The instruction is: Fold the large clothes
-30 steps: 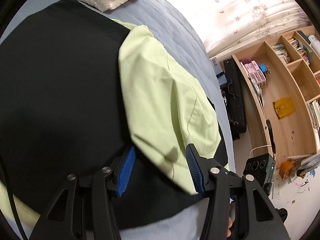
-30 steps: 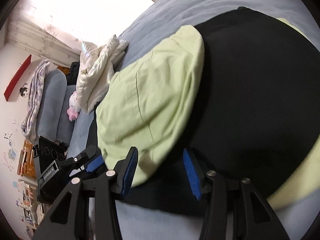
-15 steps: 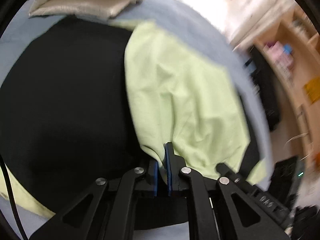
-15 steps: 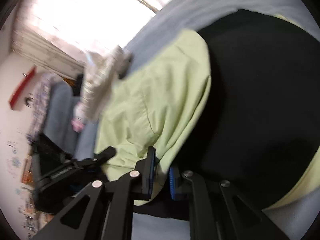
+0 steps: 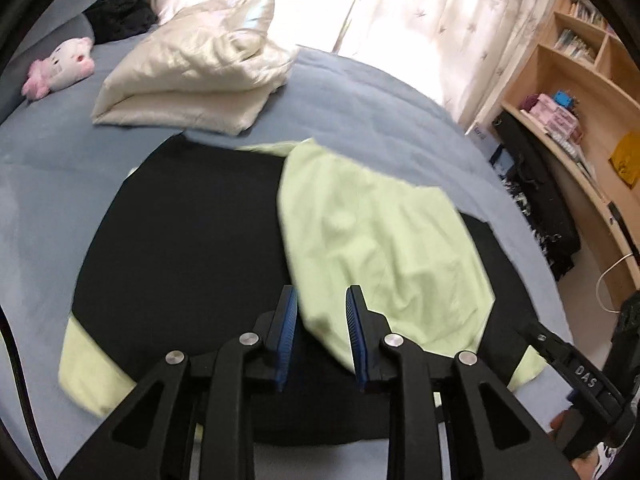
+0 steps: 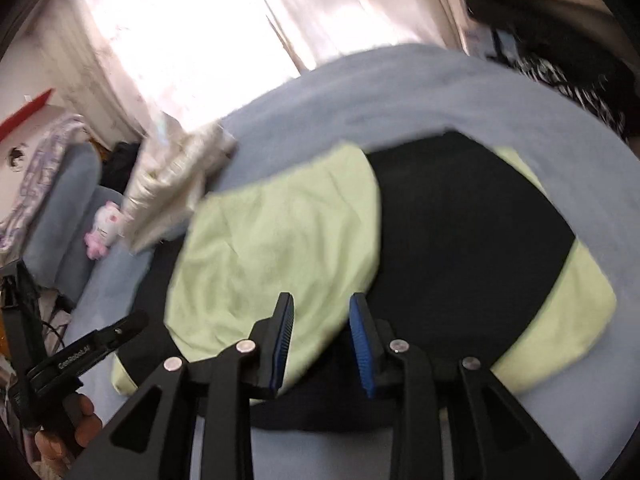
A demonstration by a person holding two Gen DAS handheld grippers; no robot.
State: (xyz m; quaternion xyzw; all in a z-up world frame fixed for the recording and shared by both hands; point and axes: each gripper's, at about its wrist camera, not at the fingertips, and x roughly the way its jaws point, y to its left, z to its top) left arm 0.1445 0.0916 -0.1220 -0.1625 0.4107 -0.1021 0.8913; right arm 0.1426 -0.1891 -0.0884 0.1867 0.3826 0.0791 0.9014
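Left gripper and right gripper above the garment, jaws opening, gaps narrow, nothing pinched.

At left, blue pads apart, edge of the green sleeve showing between them but lying loose, folded over the black shirt spread on the blue bed. Angled downward over the near hem. At right, same story: jaws parting, same sleeve's edge loose in the gap, tilted down likewise. Second green sleeve unfolded off the far side. Likely trouble: rubbery pads snagging the light cloth while lifting away, dragging the fold open; or a hem grab catching one layer only, skewing the next fold.
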